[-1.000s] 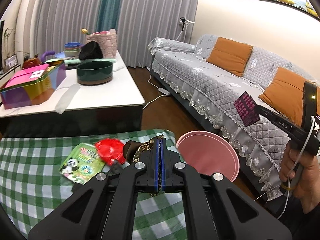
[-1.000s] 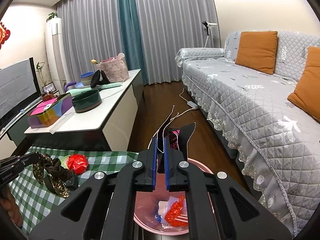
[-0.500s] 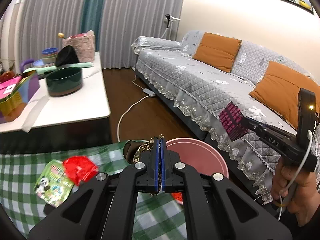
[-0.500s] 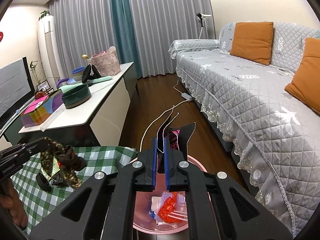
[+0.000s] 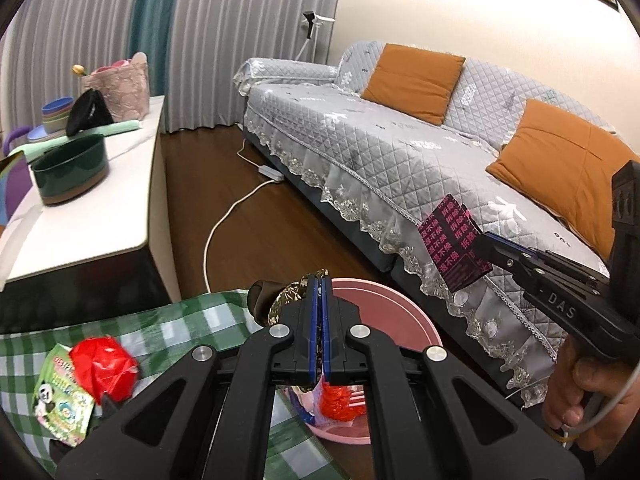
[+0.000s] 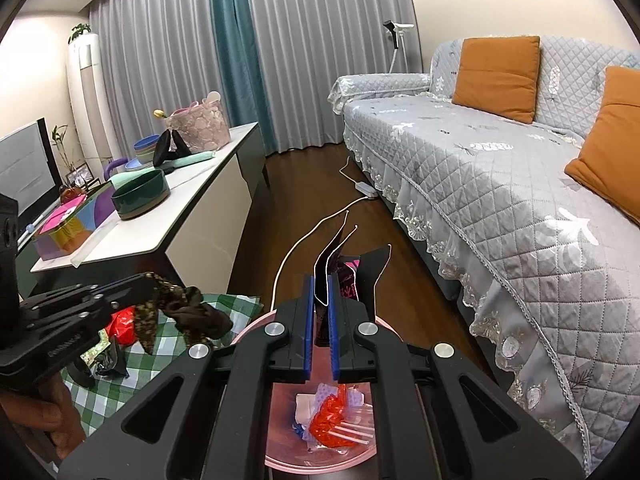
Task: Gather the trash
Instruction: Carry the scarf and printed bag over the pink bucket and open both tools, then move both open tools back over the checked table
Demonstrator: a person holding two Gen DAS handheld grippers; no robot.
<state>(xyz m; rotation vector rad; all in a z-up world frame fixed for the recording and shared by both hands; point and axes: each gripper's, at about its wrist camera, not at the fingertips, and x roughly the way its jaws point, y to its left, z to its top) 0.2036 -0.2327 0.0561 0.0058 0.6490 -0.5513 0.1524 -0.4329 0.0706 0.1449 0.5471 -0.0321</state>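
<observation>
My left gripper [image 5: 319, 280] is shut on a crumpled brown-and-gold wrapper [image 5: 280, 304], held at the near rim of the pink bin [image 5: 384, 308]. The right wrist view shows that left gripper [image 6: 150, 280] and the brown-and-gold wrapper [image 6: 180, 312] beside the pink bin [image 6: 282, 412]. My right gripper [image 6: 321, 280] is shut on a black wrapper with pink print [image 6: 368, 276], above the bin's opening. In the left wrist view, that right gripper [image 5: 482, 246] and black wrapper [image 5: 452, 252] hang right of the bin. Red plastic trash [image 6: 332, 420] lies inside.
A green checked cloth [image 5: 180, 320] covers the near table, with a red crumpled wrapper [image 5: 102, 366] and a panda packet [image 5: 60, 396] on it. A grey sofa [image 5: 400, 152] runs along the right. A white low table [image 5: 80, 232] carries a green bowl [image 5: 70, 170]. A white cable [image 5: 224, 216] crosses the floor.
My left gripper has carried the brown-and-gold wrapper to the right, from over the checked cloth to the bin's rim. The right gripper has sunk slightly, keeping the black wrapper over the bin.
</observation>
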